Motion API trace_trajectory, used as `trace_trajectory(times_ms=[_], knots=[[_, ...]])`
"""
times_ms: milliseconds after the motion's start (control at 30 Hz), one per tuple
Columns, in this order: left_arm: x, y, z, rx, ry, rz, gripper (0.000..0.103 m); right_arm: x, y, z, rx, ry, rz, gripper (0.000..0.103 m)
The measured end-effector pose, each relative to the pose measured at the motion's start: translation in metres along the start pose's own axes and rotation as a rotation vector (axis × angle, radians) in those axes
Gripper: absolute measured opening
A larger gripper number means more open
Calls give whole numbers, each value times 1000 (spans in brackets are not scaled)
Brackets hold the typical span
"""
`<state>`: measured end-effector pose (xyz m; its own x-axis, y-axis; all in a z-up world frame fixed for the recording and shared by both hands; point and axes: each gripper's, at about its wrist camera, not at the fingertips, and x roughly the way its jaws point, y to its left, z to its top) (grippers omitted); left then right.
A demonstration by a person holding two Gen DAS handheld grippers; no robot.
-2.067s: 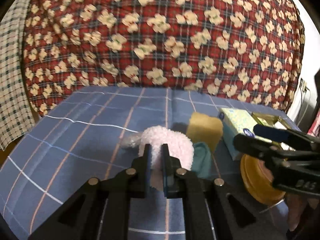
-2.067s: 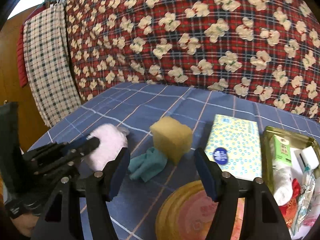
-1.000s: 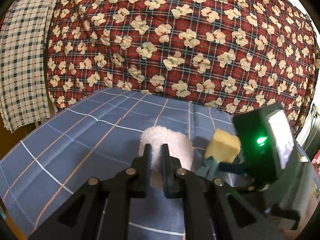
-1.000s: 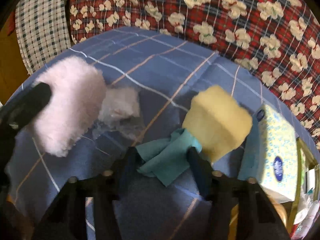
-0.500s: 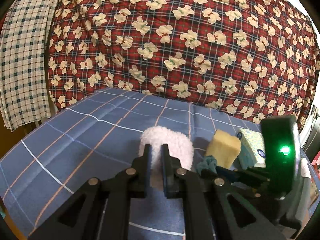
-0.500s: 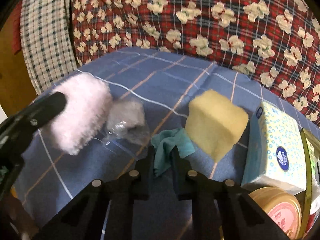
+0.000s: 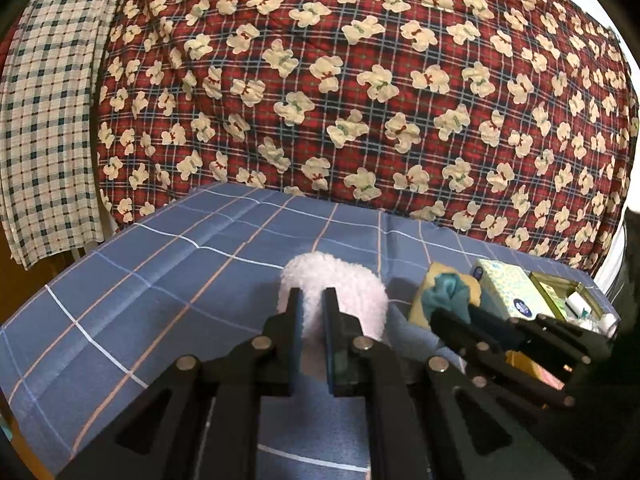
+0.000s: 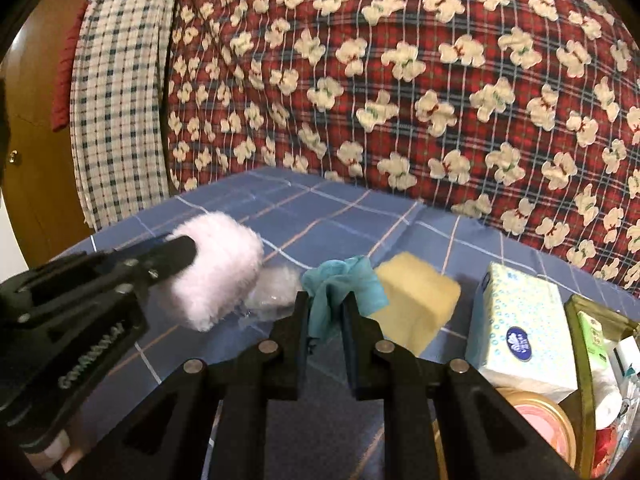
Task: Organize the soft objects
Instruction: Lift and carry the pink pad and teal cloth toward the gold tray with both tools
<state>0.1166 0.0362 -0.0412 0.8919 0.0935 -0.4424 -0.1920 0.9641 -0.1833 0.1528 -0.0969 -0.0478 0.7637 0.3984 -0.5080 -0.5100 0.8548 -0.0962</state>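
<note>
Teal cloth (image 8: 344, 292) pinched by right hand-held gripper (image 8: 325, 312), left hand-held gripper (image 7: 311, 312) pinching pink fluff (image 7: 340, 284).

A fluffy pink roll (image 8: 218, 268) is lifted above the blue checked cloth (image 8: 320, 208); a crumpled teal rag (image 8: 340, 284) hangs beside a yellow sponge (image 8: 420, 300).

Left claw (image 8: 176, 256) body: raised lettering you can see along its side, too blurred to read.
Tissue box (image 8: 520, 336) logo: blue oval badge, wording illegible.
</note>
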Motion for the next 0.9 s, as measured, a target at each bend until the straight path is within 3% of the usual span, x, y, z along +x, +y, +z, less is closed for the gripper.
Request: trace_trajectory(times_ms=[300, 900], knots=[[10, -9, 3, 6, 9, 6, 7, -9, -13, -1, 73, -51, -13, 17], [8, -37, 3, 55, -47, 34, 7, -30, -23, -4, 57, -161, -108, 17]])
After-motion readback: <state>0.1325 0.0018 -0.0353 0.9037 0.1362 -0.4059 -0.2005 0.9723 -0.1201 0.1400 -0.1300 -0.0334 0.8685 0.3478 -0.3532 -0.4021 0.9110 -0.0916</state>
